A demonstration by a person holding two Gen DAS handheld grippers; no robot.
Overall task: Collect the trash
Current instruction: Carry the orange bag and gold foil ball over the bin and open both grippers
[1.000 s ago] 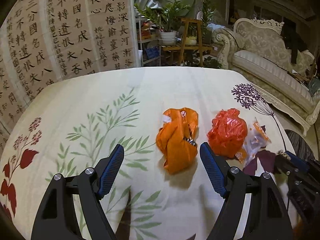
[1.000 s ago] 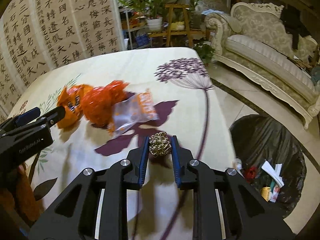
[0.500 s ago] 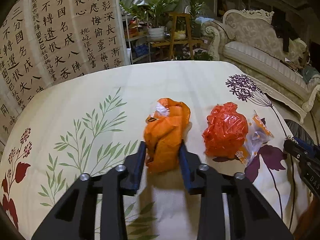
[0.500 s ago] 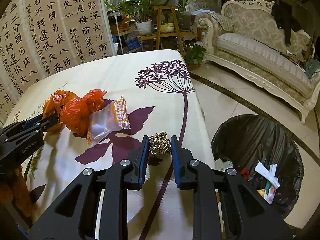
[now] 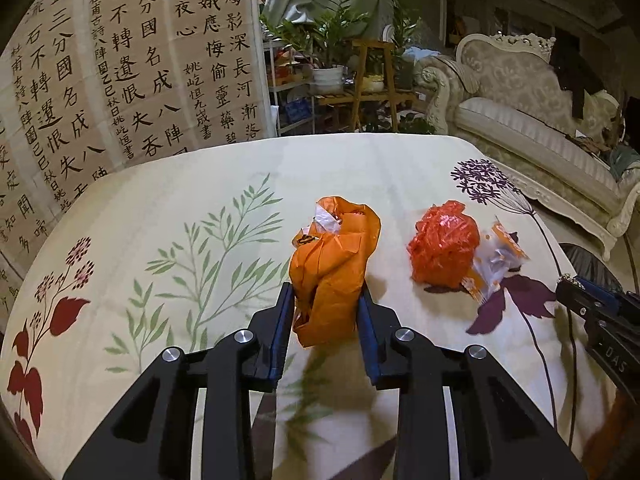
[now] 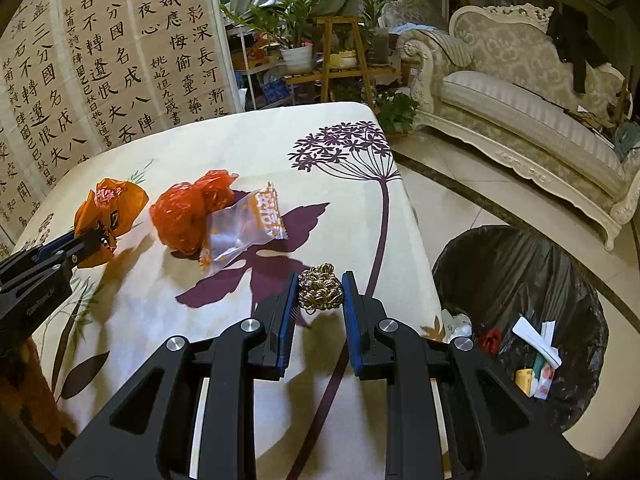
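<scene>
Calligraphy panels with black characters (image 5: pixel 120 80) are seen at the far left, behind a table covered with a cream cloth printed with leaves and flowers (image 5: pixel 180 200). Near the middle of this cloth a crumpled orange plastic bag (image 5: pixel 334 268) is clamped between the blue pads of the left gripper (image 5: pixel 325 300); the bag is pinched at its lower part, probably so that the loose film is gathered and does not slip out. To its right, apart from it, a crumpled red plastic bag (image 5: pixel 444 250) is left on the cloth, with a clear snack wrapper with orange print (image 6: pixel 246 228) touching it. Both are not yet collected. Further right, near the table edge, a small ball of golden metal wire (image 6: pixel 321 287) is gripped tightly by the right gripper (image 6: pixel 321 300), and it seems to be held just above the cloth. On the floor at the far right, beside the table, a bin lined with a black plastic bag (image 6: pixel 520 272) is standing open, with some paper and packets already inside. It is judged that both held pieces are meant to be carried there.
</scene>
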